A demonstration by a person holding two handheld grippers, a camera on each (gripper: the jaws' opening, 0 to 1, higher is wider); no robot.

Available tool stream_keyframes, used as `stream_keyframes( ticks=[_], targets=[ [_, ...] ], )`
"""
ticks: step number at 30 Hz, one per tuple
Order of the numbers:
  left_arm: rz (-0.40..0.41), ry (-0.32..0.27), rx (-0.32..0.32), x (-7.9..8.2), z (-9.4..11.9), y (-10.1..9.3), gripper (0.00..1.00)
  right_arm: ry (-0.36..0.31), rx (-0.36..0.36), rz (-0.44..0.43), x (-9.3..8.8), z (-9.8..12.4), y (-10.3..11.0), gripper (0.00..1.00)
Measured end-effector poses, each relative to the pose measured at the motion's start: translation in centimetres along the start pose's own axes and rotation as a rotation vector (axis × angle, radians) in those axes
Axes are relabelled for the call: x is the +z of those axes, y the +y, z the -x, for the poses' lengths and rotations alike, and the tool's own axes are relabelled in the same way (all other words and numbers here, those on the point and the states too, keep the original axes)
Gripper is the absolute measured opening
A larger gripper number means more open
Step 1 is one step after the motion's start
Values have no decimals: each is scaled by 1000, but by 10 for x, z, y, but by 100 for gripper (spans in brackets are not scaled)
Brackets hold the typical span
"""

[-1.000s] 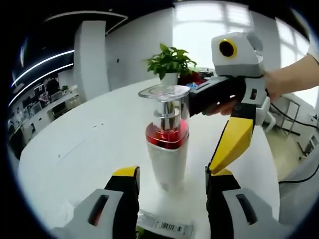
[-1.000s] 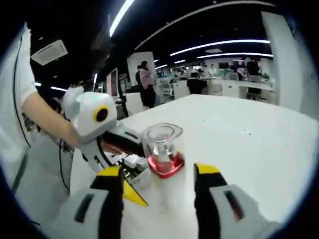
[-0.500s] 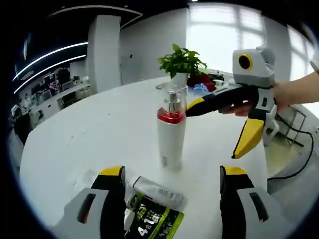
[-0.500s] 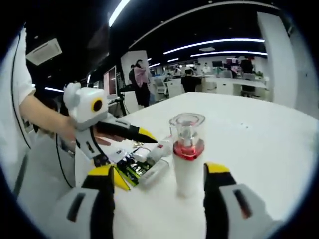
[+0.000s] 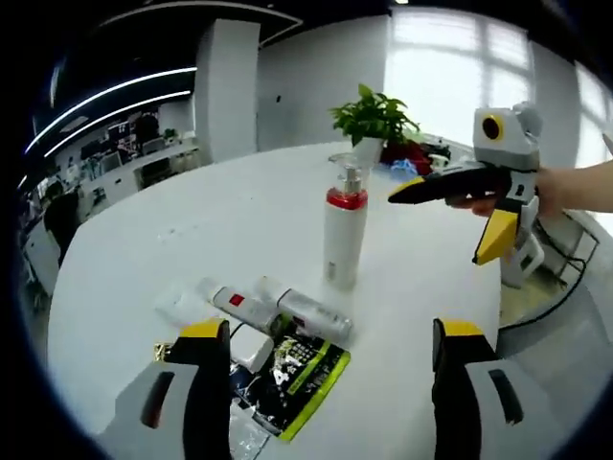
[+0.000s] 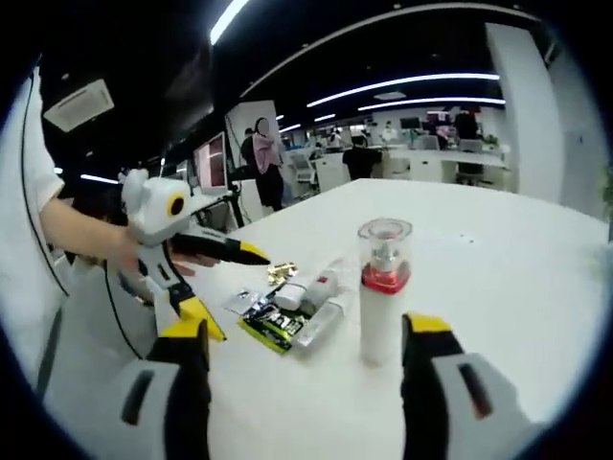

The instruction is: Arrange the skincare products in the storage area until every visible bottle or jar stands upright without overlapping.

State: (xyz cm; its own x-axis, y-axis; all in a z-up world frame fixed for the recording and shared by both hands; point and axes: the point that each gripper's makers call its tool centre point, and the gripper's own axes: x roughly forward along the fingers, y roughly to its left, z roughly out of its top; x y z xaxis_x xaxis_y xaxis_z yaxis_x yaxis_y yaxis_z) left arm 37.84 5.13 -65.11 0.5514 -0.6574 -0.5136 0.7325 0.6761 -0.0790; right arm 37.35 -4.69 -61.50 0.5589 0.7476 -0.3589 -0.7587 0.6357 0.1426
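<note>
A white pump bottle (image 5: pixel 344 235) with a red collar and clear cap stands upright on the white table (image 5: pixel 172 240), touched by neither gripper. In front of it lie a white tube with a red mark (image 5: pixel 237 304), a clear tube (image 5: pixel 312 315), a small white jar (image 5: pixel 251 346) and a green-black sachet (image 5: pixel 299 372), bunched together and partly overlapping. My left gripper (image 5: pixel 331 332) is open, low over this pile. My right gripper (image 5: pixel 450 213) hangs open to the right of the bottle. In the right gripper view the bottle (image 6: pixel 381 287) stands ahead of my open right gripper (image 6: pixel 309 328), the lying pile (image 6: pixel 302 305) beside it, the left gripper (image 6: pixel 226 285) further left.
A potted green plant (image 5: pixel 374 117) and some small red and blue items stand at the table's far side. The table's edge curves near on the right, with cables on the floor beyond. A hand and white sleeve (image 6: pixel 38 230) hold the left gripper. People stand in the office behind.
Both grippers have drawn back from the pump bottle, which stays upright where it was. The lying tubes, jar and sachet have come into view.
</note>
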Motion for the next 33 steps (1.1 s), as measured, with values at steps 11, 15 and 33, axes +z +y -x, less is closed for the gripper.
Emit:
stream_keyframes(
  ticks=[11, 15, 33],
  targets=[
    [81, 0, 74, -23, 48, 10, 89, -18, -26, -81, -1, 16, 14, 89],
    [118, -1, 107, -32, 68, 18, 92, -18, -42, -95, -2, 20, 19, 90],
    [173, -35, 236, -44, 135, 30, 97, -36, -99, -116, -11, 48, 29, 92]
  ],
)
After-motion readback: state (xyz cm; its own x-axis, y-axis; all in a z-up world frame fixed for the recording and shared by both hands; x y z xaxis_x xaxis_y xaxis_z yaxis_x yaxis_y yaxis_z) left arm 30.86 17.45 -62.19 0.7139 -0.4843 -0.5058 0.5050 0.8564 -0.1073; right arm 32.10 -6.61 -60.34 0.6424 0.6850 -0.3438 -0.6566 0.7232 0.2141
